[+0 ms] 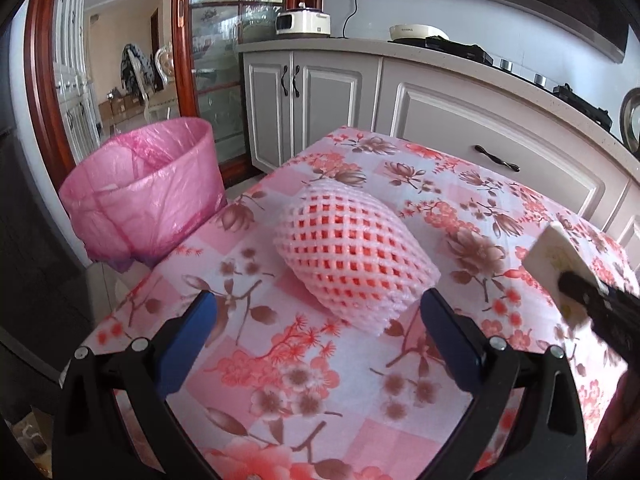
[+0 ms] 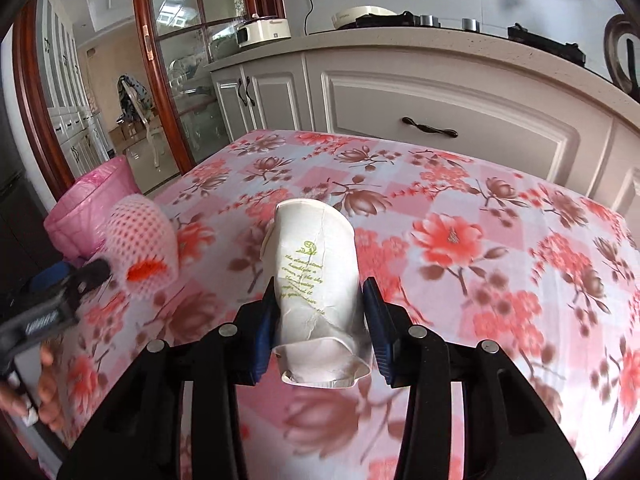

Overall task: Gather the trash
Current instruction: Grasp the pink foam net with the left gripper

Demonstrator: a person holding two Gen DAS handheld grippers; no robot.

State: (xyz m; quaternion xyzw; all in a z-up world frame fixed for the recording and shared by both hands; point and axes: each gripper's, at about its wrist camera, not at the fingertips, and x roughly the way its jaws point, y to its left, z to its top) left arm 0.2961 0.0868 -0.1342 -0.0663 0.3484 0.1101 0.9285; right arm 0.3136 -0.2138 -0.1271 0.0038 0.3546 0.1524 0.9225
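Note:
A pink foam fruit net [image 1: 352, 256] lies on the floral tablecloth, just ahead of my open left gripper [image 1: 320, 316], whose blue pads sit either side of its near end. The net also shows at the left of the right wrist view [image 2: 140, 240]. My right gripper [image 2: 320, 300] is shut on a crumpled white paper cup [image 2: 316, 264] with green print, held above the table. The cup and right gripper show at the right edge of the left wrist view [image 1: 556, 260]. A bin lined with a pink bag [image 1: 148, 188] stands off the table's left edge.
The table with the pink floral cloth [image 2: 480, 240] fills the foreground. White kitchen cabinets [image 1: 440, 112] and a counter with appliances run behind it. A wood-framed glass door [image 1: 208, 60] stands at the back left.

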